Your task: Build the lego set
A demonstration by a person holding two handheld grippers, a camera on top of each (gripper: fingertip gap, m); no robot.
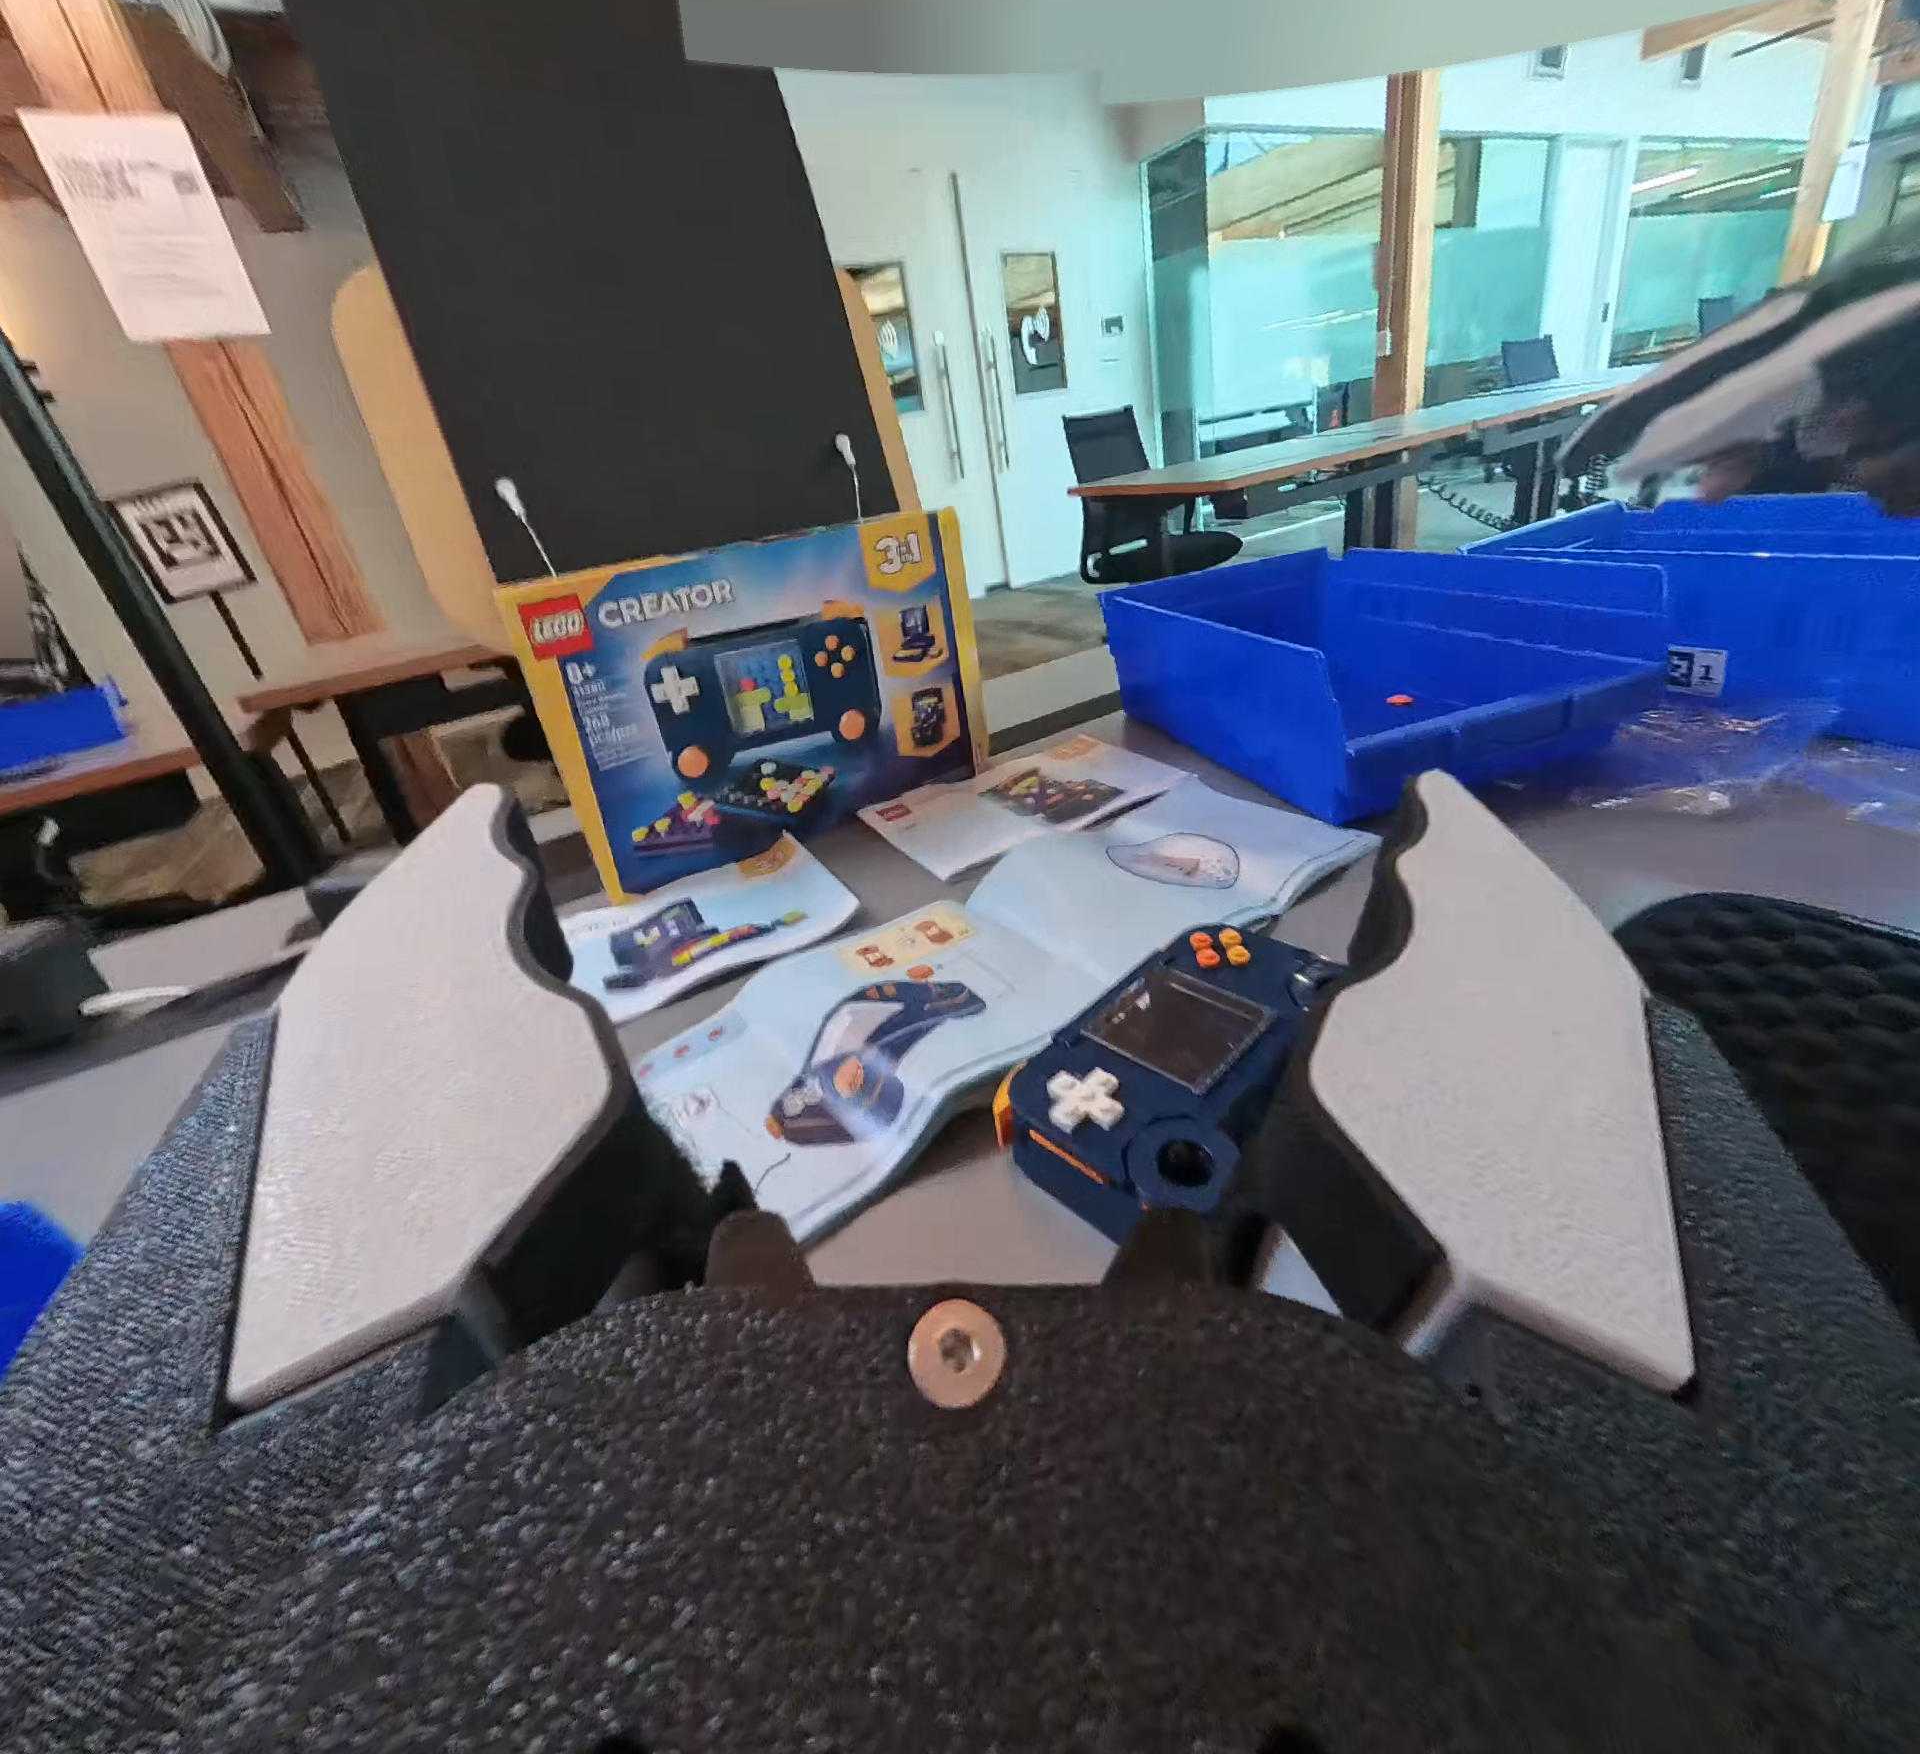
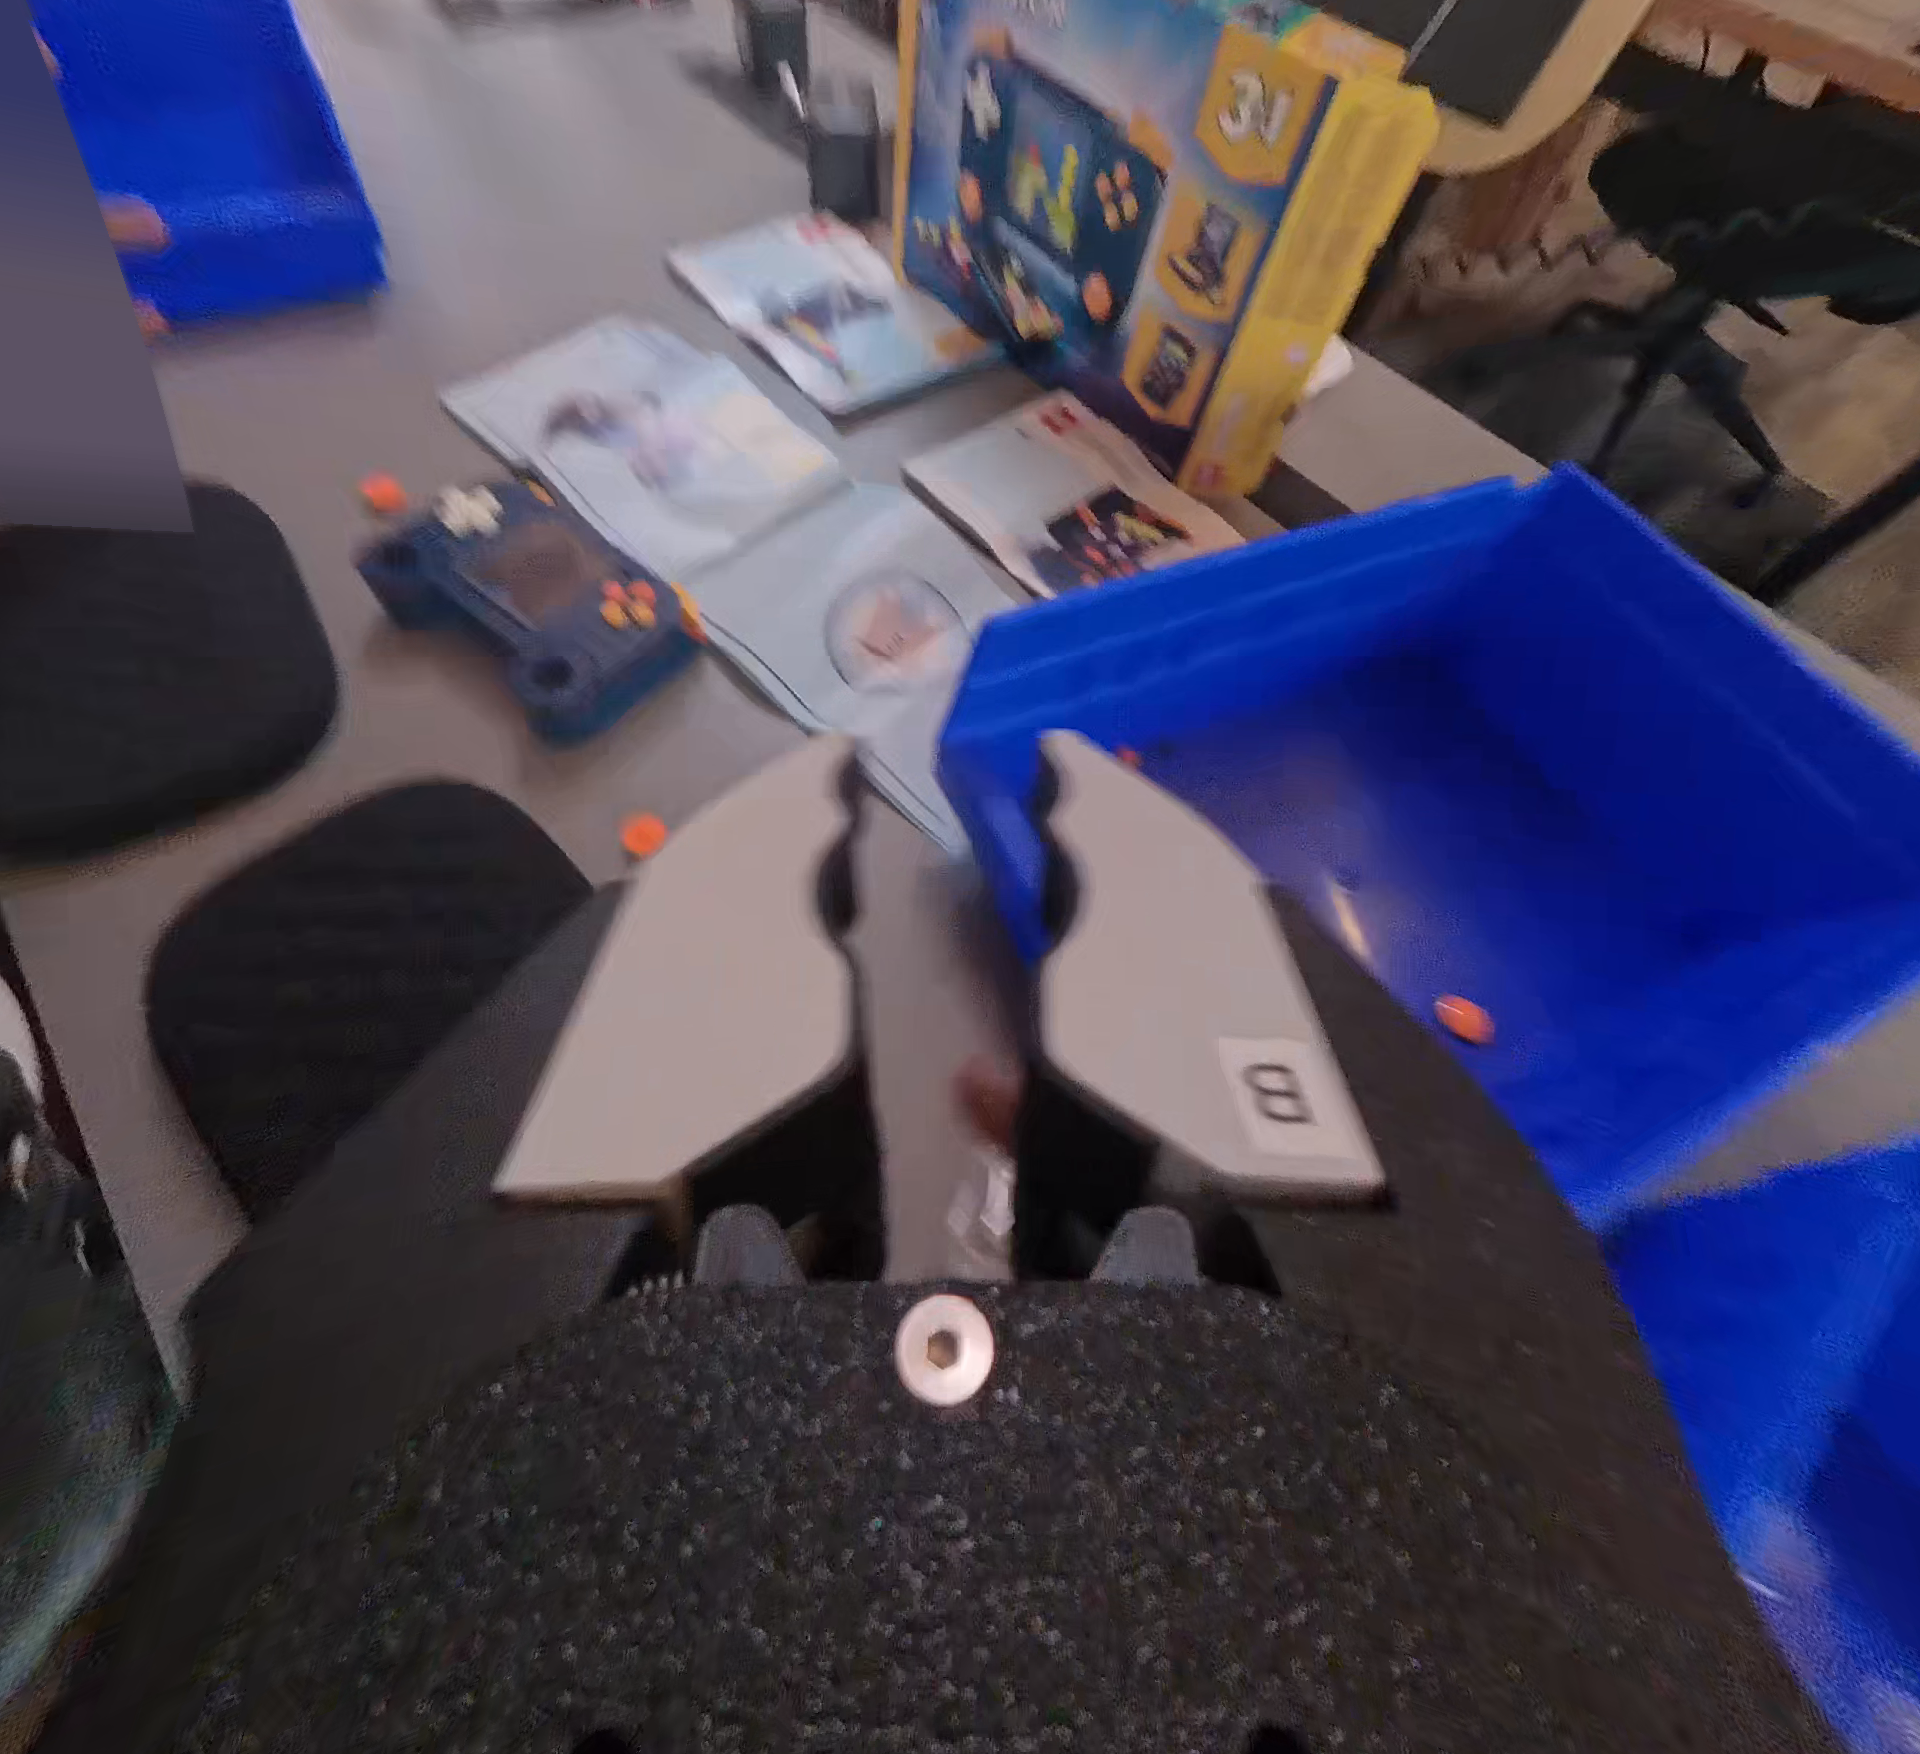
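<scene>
The dark blue lego console model [image 1: 1153, 1070], with a white cross pad and orange buttons, lies on the grey table by an open instruction booklet [image 1: 935, 1008]. My left gripper [image 1: 961, 821] is wide open and empty, its right finger [image 1: 1486, 1029] right beside the model. In the right wrist view the model [image 2: 530, 603] lies far left, with loose orange pieces [image 2: 642, 834] on the table near it. My right gripper [image 2: 948, 764] hovers over the corner of a blue bin [image 2: 1247, 603], its jaws a narrow gap apart with nothing clamped. An orange piece [image 2: 1463, 1018] lies in the bin.
The lego box [image 1: 738, 696] stands at the back with two closed booklets [image 1: 717, 935] before it. A second blue bin [image 1: 1766, 582] stands far right; another [image 2: 187, 104] shows far left in the right wrist view. Black textured pads [image 2: 353, 966] lie near the table's front. To the model [image 2: 530, 603]: left tips about 15 cm, right tips about 25 cm. Look for it in the left wrist view [image 1: 1238, 1028] too. From my right tips it is roughly 25 cm to the orange piece [image 2: 1463, 1018]; from my left, 50 cm. Seen from the left wrist view [image 1: 1401, 702] as well.
</scene>
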